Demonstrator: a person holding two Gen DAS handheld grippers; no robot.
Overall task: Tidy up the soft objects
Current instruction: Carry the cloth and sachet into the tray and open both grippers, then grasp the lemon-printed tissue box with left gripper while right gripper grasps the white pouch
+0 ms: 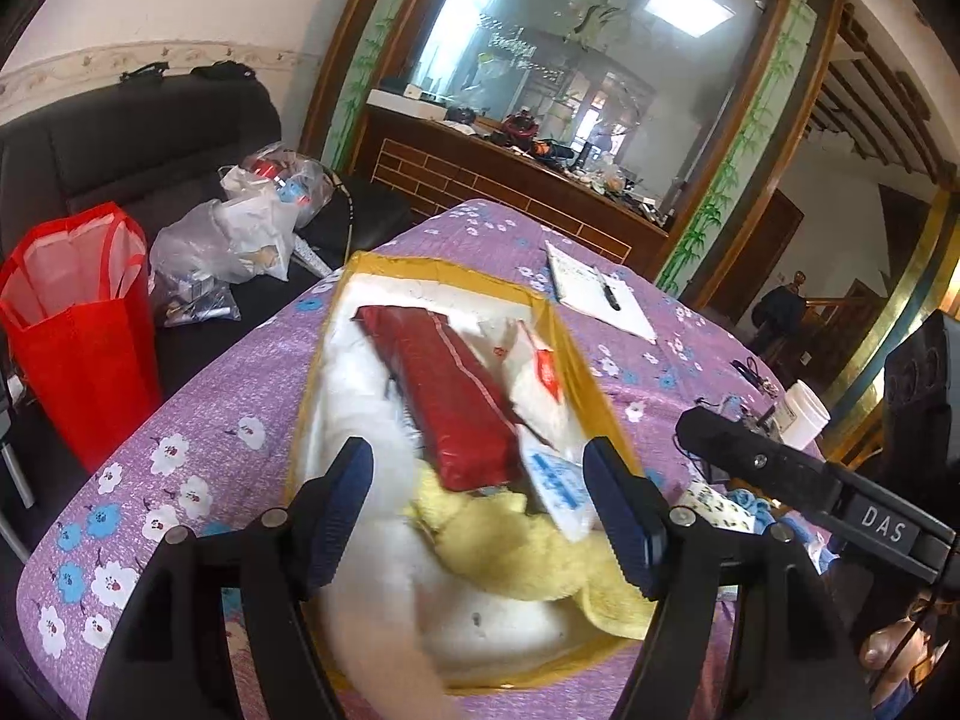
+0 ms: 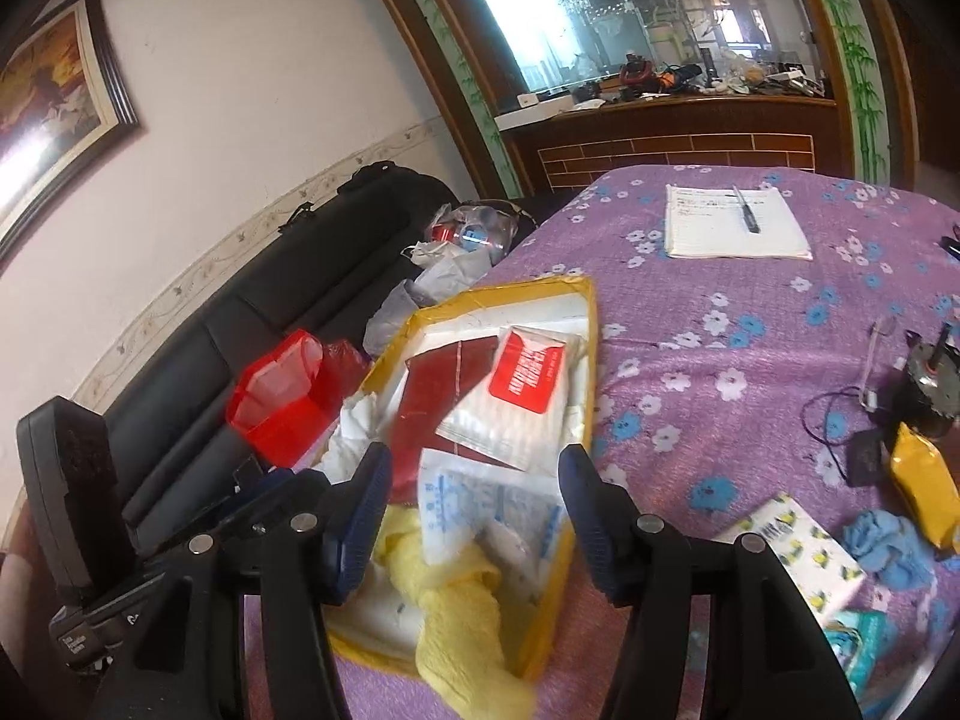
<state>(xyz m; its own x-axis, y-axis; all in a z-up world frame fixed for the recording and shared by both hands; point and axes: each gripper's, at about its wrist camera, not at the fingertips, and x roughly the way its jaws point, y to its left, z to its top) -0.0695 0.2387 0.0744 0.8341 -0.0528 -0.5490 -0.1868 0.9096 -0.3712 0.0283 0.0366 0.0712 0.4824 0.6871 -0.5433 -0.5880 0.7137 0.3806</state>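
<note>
A white foam box with a yellow taped rim (image 1: 456,270) (image 2: 528,291) lies on the purple flowered tablecloth. Inside are a red packet (image 1: 456,396) (image 2: 432,402), a white packet with a red label (image 1: 543,384) (image 2: 522,390) and a blue-printed white packet (image 1: 558,480) (image 2: 474,504). A yellow towel (image 1: 528,546) (image 2: 462,618) sags over the box's near edge. My left gripper (image 1: 480,468) hovers open over the near end, its pads clear of the towel. My right gripper (image 2: 477,468) is open beside it, nothing pinched.
A notebook with a pen (image 1: 594,294) (image 2: 732,222) lies beyond the box. Right of the box are a lemon-print tissue pack (image 2: 804,552), a blue cloth (image 2: 888,546) and a yellow packet (image 2: 924,480). A red bag (image 1: 78,324) and plastic bags (image 1: 240,228) sit on the black sofa at left.
</note>
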